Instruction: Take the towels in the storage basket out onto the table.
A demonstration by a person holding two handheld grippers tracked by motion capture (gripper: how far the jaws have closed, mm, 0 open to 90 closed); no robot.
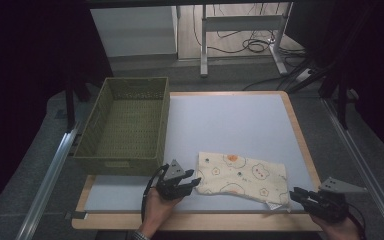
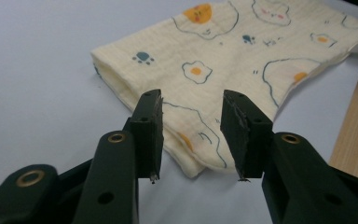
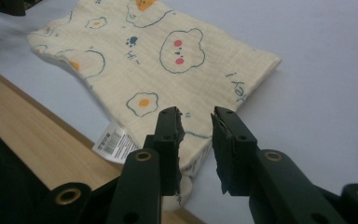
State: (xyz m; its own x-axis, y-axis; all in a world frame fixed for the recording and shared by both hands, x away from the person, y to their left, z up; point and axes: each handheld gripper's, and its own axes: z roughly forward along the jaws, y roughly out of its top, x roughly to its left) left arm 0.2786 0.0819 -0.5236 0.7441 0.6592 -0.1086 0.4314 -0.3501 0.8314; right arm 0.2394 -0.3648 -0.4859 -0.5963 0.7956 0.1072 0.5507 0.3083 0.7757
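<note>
Cloth [image 1: 242, 179], cream with printed eggs and bears, is lying flat on the table [image 1: 230, 120] just to the right of the green basket [image 1: 125, 125], and both grippers are closing in on its near corners. The left gripper [image 2: 192, 123] is hovering with jaws parted over the corner nearest the basket, gripping nothing, while the right gripper [image 3: 196, 135] is sitting likewise parted and empty at the far corner beside the white label [image 3: 114, 142]. Judging by this symmetry, they are lining up to lift or fold it evenly.
</note>
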